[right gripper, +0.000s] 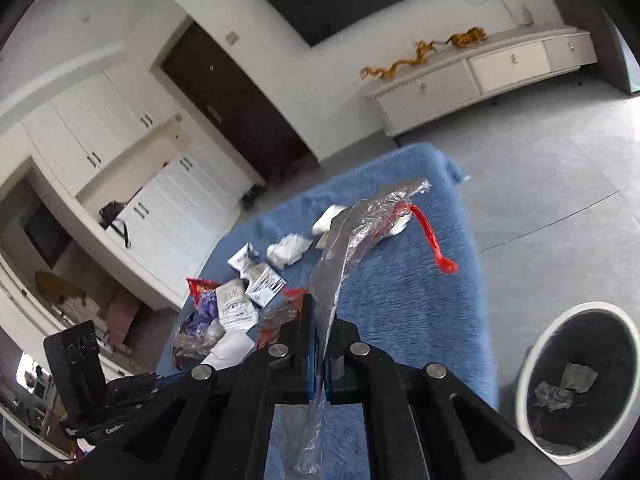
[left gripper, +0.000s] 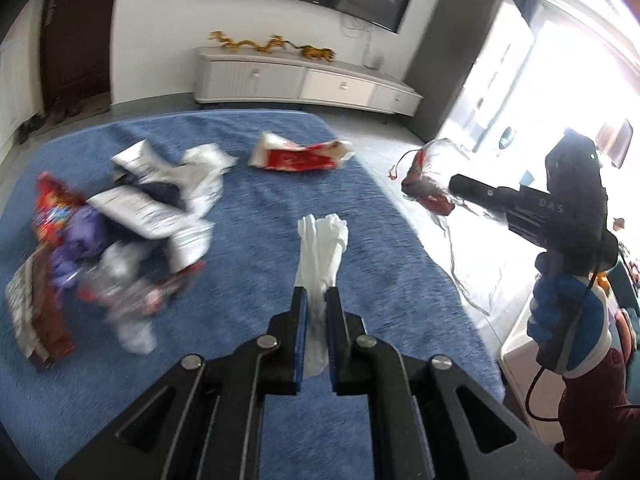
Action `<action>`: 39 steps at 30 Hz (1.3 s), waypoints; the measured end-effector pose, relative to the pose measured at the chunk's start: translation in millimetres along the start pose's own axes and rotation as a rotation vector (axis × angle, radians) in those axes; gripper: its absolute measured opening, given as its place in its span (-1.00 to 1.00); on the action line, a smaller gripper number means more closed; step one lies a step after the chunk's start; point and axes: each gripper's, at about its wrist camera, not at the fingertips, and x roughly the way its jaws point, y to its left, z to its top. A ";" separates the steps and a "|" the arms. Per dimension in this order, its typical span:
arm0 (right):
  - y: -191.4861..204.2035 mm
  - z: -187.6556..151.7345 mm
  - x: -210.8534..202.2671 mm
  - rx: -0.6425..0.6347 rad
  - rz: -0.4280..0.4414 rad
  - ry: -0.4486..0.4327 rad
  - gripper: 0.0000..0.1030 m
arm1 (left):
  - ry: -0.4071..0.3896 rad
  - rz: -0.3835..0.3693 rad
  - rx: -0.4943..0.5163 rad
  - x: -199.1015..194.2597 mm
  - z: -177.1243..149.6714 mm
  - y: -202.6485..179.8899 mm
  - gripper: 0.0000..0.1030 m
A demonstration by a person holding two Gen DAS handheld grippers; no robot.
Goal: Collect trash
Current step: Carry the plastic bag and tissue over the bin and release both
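My left gripper [left gripper: 316,294] is shut on a crumpled white tissue [left gripper: 322,246] and holds it above the blue blanket [left gripper: 260,208]. My right gripper [right gripper: 320,316] is shut on a clear plastic wrapper [right gripper: 360,224] with a red strip [right gripper: 430,236]; it also shows in the left wrist view [left gripper: 428,184], held off the blanket's right edge. A heap of snack wrappers and papers [left gripper: 120,232] lies on the blanket's left part. A red and white wrapper [left gripper: 300,156] lies at the far side. A round bin [right gripper: 580,384] with dark liner stands on the floor at the right.
A white low cabinet [left gripper: 304,80] with golden dragon figures stands along the far wall under a wall screen. A dark door [left gripper: 76,36] is at the far left. White cupboards [right gripper: 120,160] line the left. The grey floor [right gripper: 540,168] lies beyond the blanket.
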 end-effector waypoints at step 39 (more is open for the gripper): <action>-287.2 -102.8 -61.1 0.408 -0.541 0.117 0.02 | 0.453 -0.117 0.233 303.5 44.5 -248.9 -0.02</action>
